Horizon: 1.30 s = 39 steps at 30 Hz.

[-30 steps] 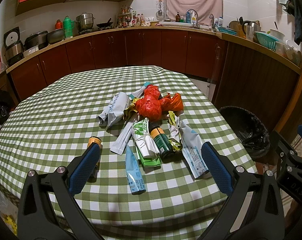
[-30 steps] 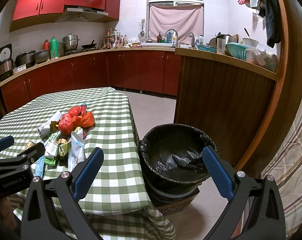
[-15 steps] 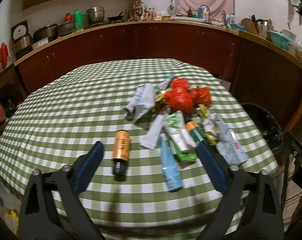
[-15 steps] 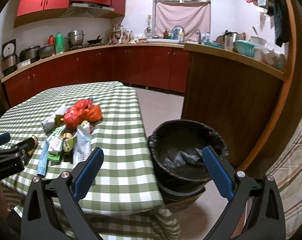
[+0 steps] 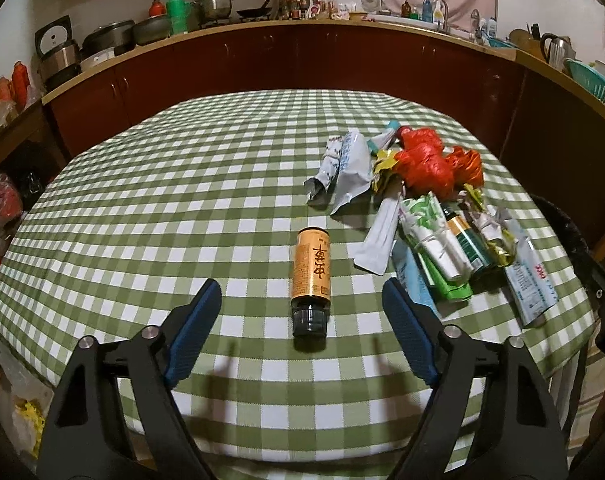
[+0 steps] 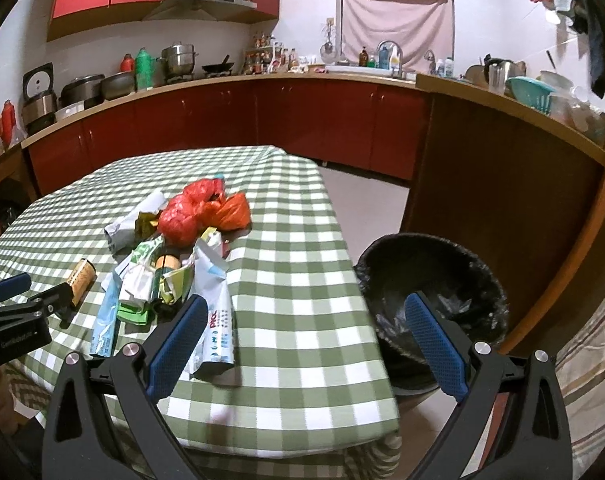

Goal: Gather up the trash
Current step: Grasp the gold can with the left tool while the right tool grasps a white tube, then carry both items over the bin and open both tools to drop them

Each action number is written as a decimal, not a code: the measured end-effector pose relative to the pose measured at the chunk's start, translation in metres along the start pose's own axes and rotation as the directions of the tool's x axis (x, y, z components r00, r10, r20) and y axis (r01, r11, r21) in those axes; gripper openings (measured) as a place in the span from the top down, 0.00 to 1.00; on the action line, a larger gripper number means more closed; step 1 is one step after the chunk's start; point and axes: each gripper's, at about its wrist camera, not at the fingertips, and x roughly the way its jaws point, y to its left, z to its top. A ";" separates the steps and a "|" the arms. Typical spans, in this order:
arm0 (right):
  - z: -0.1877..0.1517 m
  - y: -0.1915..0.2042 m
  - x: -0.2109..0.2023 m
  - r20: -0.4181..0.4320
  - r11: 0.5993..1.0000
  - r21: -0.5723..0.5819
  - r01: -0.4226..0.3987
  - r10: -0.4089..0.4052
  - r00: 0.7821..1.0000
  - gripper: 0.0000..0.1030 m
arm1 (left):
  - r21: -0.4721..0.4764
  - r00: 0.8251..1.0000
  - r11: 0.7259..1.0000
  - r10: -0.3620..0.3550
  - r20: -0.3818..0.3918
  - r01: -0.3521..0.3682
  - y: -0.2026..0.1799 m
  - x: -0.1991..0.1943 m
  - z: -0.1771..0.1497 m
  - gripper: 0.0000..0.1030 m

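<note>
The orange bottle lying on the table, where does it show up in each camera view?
Left wrist view: the orange bottle lies centre frame, cap toward the camera, ahead of the open left gripper.
Right wrist view: far left, just behind the left gripper.
Shared landmark: the red bag.

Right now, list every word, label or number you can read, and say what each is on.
"GenRobot.AI", faint: side of the left gripper.
Large brush characters on the orange bottle: too stylized to read reliably; its fine print is too small.
Red and blue print on the white pouch: blurred, unreadable.
</note>
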 end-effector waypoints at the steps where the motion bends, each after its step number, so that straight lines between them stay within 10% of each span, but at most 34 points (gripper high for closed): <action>1: 0.000 0.001 0.002 -0.005 1.000 -0.001 -0.004 0.003 1.000 0.07 | -0.001 1.000 1.000 0.000 -0.005 0.000 0.000 0.004 0.000 0.24; 18: 0.000 0.014 0.026 -0.062 0.997 -0.009 -0.072 0.072 0.995 0.35 | -0.002 0.996 0.997 -0.078 -0.046 0.078 0.009 0.042 0.005 0.77; 29: -0.005 0.034 0.036 -0.099 0.989 -0.048 -0.137 0.132 0.986 0.47 | -0.001 0.995 0.996 -0.086 -0.046 0.086 0.010 0.040 0.003 0.77; 39: -0.008 0.041 0.037 -0.117 0.983 -0.062 -0.173 0.165 0.979 0.84 | -0.006 0.995 0.996 -0.091 -0.039 0.091 0.011 0.034 0.001 0.77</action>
